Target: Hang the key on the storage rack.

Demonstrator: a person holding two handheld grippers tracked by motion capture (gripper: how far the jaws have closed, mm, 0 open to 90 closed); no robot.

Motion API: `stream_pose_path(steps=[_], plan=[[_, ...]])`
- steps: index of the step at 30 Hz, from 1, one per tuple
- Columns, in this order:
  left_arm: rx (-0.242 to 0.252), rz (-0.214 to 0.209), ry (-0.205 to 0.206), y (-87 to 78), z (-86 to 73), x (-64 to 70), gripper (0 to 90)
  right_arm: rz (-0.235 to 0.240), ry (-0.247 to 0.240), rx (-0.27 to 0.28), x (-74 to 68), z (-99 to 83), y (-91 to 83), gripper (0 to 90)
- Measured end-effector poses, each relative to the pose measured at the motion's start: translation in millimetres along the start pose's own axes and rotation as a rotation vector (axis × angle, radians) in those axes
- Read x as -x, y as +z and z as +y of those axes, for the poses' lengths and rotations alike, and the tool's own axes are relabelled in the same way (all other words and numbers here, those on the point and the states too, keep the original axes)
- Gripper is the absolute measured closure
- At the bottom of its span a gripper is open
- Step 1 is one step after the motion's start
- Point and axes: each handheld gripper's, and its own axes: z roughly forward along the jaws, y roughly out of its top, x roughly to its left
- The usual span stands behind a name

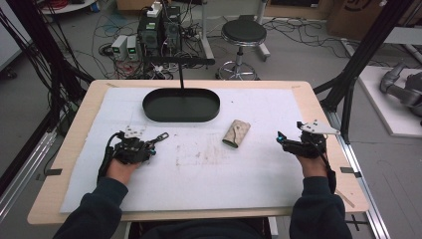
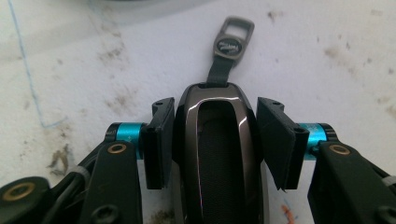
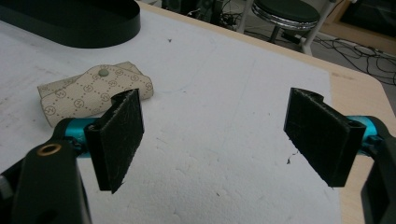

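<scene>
Seemingly the work is at its start. From the high view, the left hand-held gripper [image 1: 149,143] rests on the white mat of the bench [image 1: 69,149] at the near left, with a dark car key fob [image 1: 158,137] poking out toward the right. The right hand-held gripper [image 1: 283,142] sits at the near right edge of the mat. Between them, somewhat farther back, a beige patterned key pouch [image 1: 236,133] lies on its side, and a black oval tray [image 1: 181,105] stands empty at the far middle.

Along the left gripper view, the car key fob [image 2: 219,149] lies between the two jaws, its strap and metal loop pointing away; the left pad touches its side, the right pad stands just off it, so the grip looks nearly closed but not yet firm.

The right gripper view shows the jaws wide apart and holding nothing, with the key pouch [image 3: 88,91] beyond the left jaw and the tray [image 3: 70,21] farther off.

My judgement: the fob is being taken, while pouch and tray remain untouched.
</scene>
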Motion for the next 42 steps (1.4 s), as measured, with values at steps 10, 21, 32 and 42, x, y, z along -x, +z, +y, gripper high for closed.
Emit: stream_pose_path(steps=[10, 21, 32, 42], plan=[[0.209, -0.024, -0.067, -28.3, 29.5, -9.6, 49.0, 0.000, 0.000, -0.002, 0.0, 0.0, 1.4, 20.4], [0.380, -0.057, -0.108, -56.5, 76.7, -28.0, 49.0, 0.001, 0.003, 0.009, 0.3, 0.9, 0.6, 20.4], [0.448, -0.051, -0.117, -64.1, 132.3, -49.0, 49.0, 0.001, 0.005, 0.014, 1.6, 0.8, 1.1, 20.4], [0.416, 0.002, -0.139, -50.1, 168.9, -64.0, 49.0, 0.002, 0.008, 0.018, 4.1, -0.1, 0.1, 20.4]])
